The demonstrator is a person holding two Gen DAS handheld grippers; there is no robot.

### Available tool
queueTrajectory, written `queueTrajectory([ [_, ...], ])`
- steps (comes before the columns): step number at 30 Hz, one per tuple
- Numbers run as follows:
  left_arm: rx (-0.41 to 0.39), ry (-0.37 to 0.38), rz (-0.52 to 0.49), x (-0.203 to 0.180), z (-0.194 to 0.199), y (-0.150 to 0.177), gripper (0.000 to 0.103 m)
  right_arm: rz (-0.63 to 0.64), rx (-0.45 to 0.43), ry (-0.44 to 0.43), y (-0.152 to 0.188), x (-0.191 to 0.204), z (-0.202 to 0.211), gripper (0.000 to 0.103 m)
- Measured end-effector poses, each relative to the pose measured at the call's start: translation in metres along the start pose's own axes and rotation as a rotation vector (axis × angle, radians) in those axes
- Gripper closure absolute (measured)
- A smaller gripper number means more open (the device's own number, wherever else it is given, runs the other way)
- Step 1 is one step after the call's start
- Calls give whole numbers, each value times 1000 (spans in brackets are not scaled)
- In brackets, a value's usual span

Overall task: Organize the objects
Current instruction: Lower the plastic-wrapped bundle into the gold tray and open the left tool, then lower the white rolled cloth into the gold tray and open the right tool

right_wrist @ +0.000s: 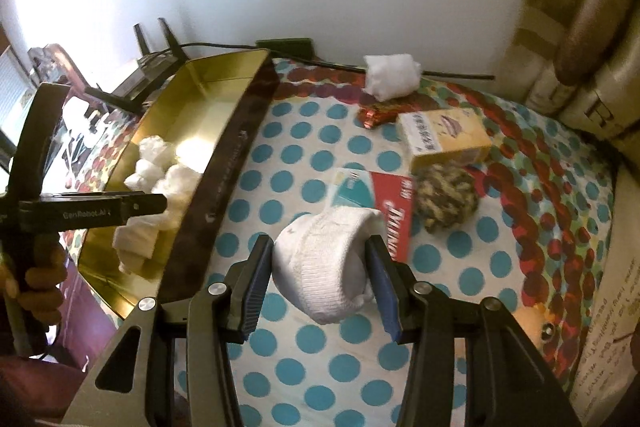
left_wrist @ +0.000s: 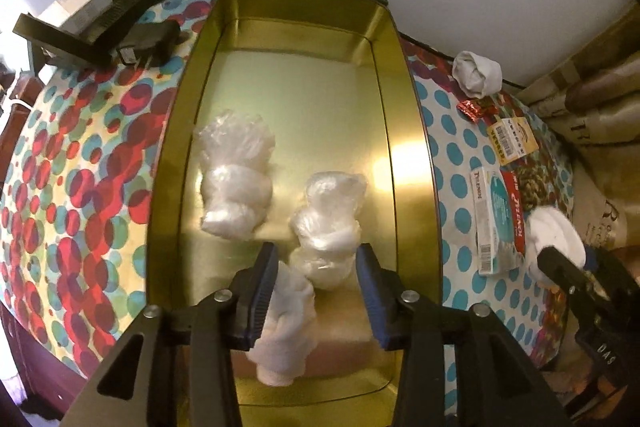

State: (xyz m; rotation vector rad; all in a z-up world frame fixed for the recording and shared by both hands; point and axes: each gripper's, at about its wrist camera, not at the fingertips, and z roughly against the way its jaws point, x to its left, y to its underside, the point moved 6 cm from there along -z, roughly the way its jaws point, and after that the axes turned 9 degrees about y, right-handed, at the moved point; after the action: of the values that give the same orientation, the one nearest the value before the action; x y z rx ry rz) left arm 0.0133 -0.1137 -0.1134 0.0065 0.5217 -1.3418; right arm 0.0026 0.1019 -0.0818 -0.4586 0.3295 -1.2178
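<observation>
Nearest in the left wrist view, the left gripper hung over the near end of the gold tin with its jaws parted; a rolled white sock sat between them, brushing the left pad but clear of the right one, so it looked released rather than held. Just beyond it in the tin lay two plastic-wrapped white bundles, one to the left and one slightly nearer on the right.

In the right wrist view, the right gripper was clamped on another white sock roll, both pads pressing its sides, held above the dotted tablecloth to the right of the tin.

Farther right on the cloth waited a red-and-teal medicine box, a speckled knitted ball, a yellow carton, a red foil wrapper and, at the far wall, one more white sock bundle.

By my judgement the sorting was partly done: three soft items were in the tin, a fourth was in the right gripper's hold, and at least the far bundle remained.
</observation>
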Motion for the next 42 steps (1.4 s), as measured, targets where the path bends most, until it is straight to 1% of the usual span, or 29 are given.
queueTrajectory([
  [4, -31, -14, -45, -3, 13, 7, 62, 50, -10, -33, -10, 23, 0, 58],
  [7, -54, -15, -45, 0, 25, 12, 62, 101, -19, -65, -20, 46, -2, 58],
  [11, -108, -34, -35, 10, 46, 16, 62, 172, -35, -125, -34, 80, -2, 58],
  [14, -145, -45, 7, 24, 61, 18, 61, 221, -50, -160, -45, 107, -6, 58],
  [18, -176, -54, 99, 52, 76, 21, 61, 252, -26, -211, -56, 138, -18, 58],
  [20, -189, -73, 132, 65, 82, 23, 61, 270, -23, -225, -58, 151, -21, 58],
  [24, -198, -89, 178, 80, 90, 27, 61, 308, -11, -231, -59, 173, -30, 58],
  [30, -193, -82, 188, 84, 91, 30, 61, 309, 25, -231, -55, 182, -44, 56],
  [32, -193, -69, 190, 83, 91, 30, 61, 287, 27, -240, -55, 181, -45, 56],
  [34, -189, -74, 184, 82, 90, 27, 61, 268, 30, -247, -57, 178, -45, 55],
  [35, -190, -73, 179, 81, 90, 26, 61, 260, 25, -245, -58, 177, -44, 53],
  [37, -192, -74, 157, 77, 90, 21, 61, 246, 14, -246, -60, 173, -41, 50],
  [40, -195, -58, 125, 67, 88, 12, 61, 202, -9, -244, -63, 161, -32, 49],
  [42, -196, -49, 87, 55, 85, 4, 61, 172, -24, -226, -64, 149, -26, 49],
])
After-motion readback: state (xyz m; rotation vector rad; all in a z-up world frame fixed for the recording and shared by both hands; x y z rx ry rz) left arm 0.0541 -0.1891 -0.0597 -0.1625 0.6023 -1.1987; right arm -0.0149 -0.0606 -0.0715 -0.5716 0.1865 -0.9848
